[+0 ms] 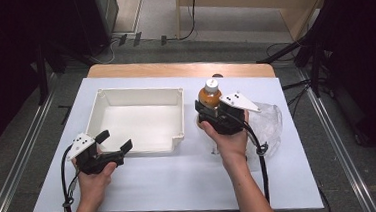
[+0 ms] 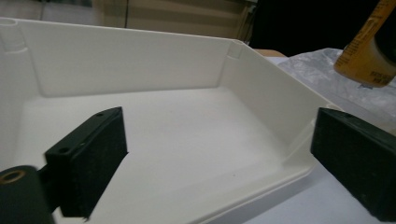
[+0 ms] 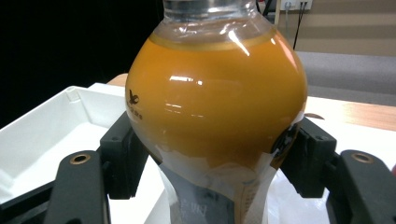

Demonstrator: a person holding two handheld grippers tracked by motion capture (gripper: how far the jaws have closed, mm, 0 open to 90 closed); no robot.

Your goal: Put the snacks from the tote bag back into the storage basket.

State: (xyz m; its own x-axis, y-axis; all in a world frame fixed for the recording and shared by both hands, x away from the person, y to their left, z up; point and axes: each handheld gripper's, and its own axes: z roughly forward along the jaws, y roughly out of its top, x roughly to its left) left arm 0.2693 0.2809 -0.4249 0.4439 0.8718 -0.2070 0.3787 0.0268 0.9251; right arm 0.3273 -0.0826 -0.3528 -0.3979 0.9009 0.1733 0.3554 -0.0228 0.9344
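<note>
A clear bottle of orange juice point(image 1: 209, 95) with a white cap stands upright just right of the white tray point(image 1: 179, 117). My right gripper point(image 1: 211, 112) is shut on it. In the right gripper view both black pads press the bottle point(image 3: 215, 107) at its narrow waist, below the round orange bulge, where my right gripper point(image 3: 212, 161) closes. My left gripper point(image 1: 114, 140) is open at the tray's near left edge. In the left gripper view its jaws point(image 2: 219, 158) stand wide apart over the tray's front lip with nothing between them, and the tray wall point(image 2: 126, 60) rises behind.
A crumpled clear plastic bag point(image 1: 269, 120) lies to the right of the bottle. The bag point(image 2: 317, 70) and the bottle point(image 2: 369, 51) also appear in the left gripper view. A white sheet point(image 1: 181, 186) covers the wooden table point(image 1: 173, 67). Cables and dark stands surround the table.
</note>
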